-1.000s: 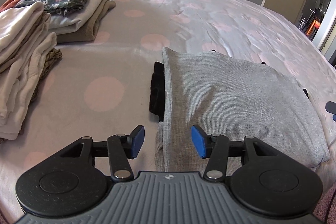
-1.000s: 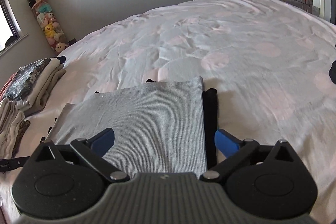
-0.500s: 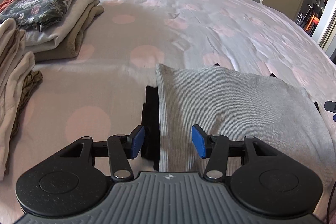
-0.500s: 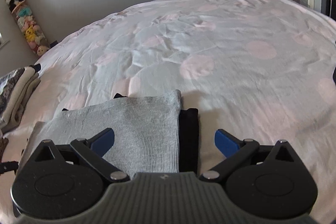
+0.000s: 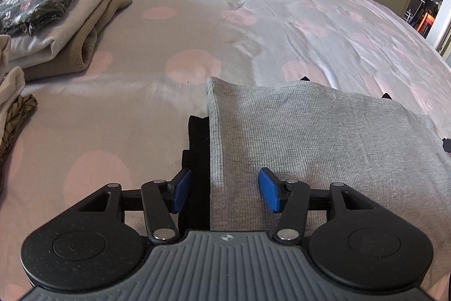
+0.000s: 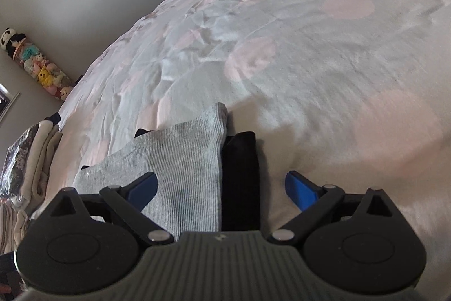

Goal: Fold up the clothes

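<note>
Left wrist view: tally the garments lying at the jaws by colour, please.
Grey garment, folded, on top: 1
Black garment, edges showing from under the grey one: 1
Total: 2

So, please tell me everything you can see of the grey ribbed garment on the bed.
The grey ribbed knit garment lies folded flat into a rough rectangle on the pink-dotted bedsheet. It rests on a black garment that sticks out at both side edges and as small tips along the far edge. Its surface is smooth, with fine ribs. The left gripper, jaws opening, straddles its left edge; the right gripper, open, straddles its right edge.
</note>
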Motion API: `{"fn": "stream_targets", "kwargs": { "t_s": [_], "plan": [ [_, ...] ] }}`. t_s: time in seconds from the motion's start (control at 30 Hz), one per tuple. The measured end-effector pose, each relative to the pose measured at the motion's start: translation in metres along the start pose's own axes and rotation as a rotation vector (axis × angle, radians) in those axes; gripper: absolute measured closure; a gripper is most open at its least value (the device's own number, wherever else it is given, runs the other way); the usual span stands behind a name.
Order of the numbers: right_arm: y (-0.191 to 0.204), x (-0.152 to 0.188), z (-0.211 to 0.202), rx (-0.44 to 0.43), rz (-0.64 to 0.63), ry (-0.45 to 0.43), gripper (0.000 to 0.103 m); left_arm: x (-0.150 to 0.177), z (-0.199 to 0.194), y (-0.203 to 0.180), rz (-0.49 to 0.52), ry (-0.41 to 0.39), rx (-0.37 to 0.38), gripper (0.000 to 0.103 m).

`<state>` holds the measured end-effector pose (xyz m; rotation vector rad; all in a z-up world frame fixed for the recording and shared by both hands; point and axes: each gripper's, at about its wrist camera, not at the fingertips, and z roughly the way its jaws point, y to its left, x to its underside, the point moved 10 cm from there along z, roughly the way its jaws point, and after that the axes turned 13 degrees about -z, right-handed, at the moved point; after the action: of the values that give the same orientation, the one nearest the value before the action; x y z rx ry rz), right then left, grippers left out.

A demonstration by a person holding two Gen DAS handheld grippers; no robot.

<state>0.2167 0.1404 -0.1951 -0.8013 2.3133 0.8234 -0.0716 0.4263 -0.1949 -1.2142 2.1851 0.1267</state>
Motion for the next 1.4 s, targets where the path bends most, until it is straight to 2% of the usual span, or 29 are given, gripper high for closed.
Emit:
{"fn": "stream_targets", "kwargs": {
  "t_s": [0.1, 0.13, 0.17, 0.2, 0.23, 0.33, 0.4, 0.43, 0.57, 0.73, 1.0, 1.2, 1.3, 1.4],
  "plan": [
    [0.002, 0.0, -0.001, 0.007, -0.027, -0.001, 0.003, 0.0, 0.001, 0.003, -0.024, -0.002, 0.009, 0.048],
    [0.002, -0.002, -0.003, 0.018, -0.02, -0.015, 0.008, 0.001, 0.0, 0.004, -0.03, -0.002, 0.012, 0.048],
    [0.003, -0.004, -0.005, 0.032, -0.031, -0.028, 0.025, 0.001, 0.0, 0.005, -0.034, -0.001, 0.013, 0.048],
    [0.004, -0.006, -0.007, 0.048, -0.057, -0.039, 0.036, 0.001, -0.001, 0.005, -0.036, 0.001, 0.014, 0.048],
    [0.005, -0.008, -0.008, 0.064, -0.081, -0.042, 0.053, 0.002, -0.002, 0.006, -0.039, 0.002, 0.014, 0.048],
    [0.005, -0.006, -0.005, 0.069, -0.085, -0.028, 0.054, 0.002, -0.004, 0.006, -0.042, 0.009, 0.016, 0.048],
    [0.002, -0.007, -0.006, 0.075, -0.073, -0.029, 0.066, 0.001, -0.005, 0.007, -0.048, 0.009, 0.015, 0.048],
    [0.002, -0.008, -0.007, 0.077, -0.067, -0.033, 0.079, 0.001, -0.006, 0.008, -0.051, 0.01, 0.015, 0.048],
    [0.011, -0.013, -0.016, 0.072, -0.073, -0.053, 0.086, 0.002, -0.013, 0.011, -0.049, 0.004, 0.017, 0.048],
    [0.047, -0.027, -0.037, 0.073, -0.109, -0.093, 0.087, 0.001, -0.025, 0.02, -0.052, -0.015, 0.03, 0.048],
    [0.15, -0.049, -0.051, 0.04, -0.201, -0.145, 0.088, 0.002, -0.04, 0.031, -0.088, -0.04, 0.079, 0.048],
    [0.229, -0.044, -0.029, -0.038, -0.251, -0.128, 0.088, 0.002, -0.043, 0.042, -0.123, -0.046, 0.134, 0.048],
    [0.265, -0.035, -0.011, -0.082, -0.271, -0.104, 0.089, 0.001, -0.042, 0.05, -0.13, -0.046, 0.142, 0.054],
    [0.299, -0.022, 0.011, -0.12, -0.296, -0.069, 0.089, 0.0, -0.04, 0.057, -0.136, -0.045, 0.147, 0.054]
  ]
}}
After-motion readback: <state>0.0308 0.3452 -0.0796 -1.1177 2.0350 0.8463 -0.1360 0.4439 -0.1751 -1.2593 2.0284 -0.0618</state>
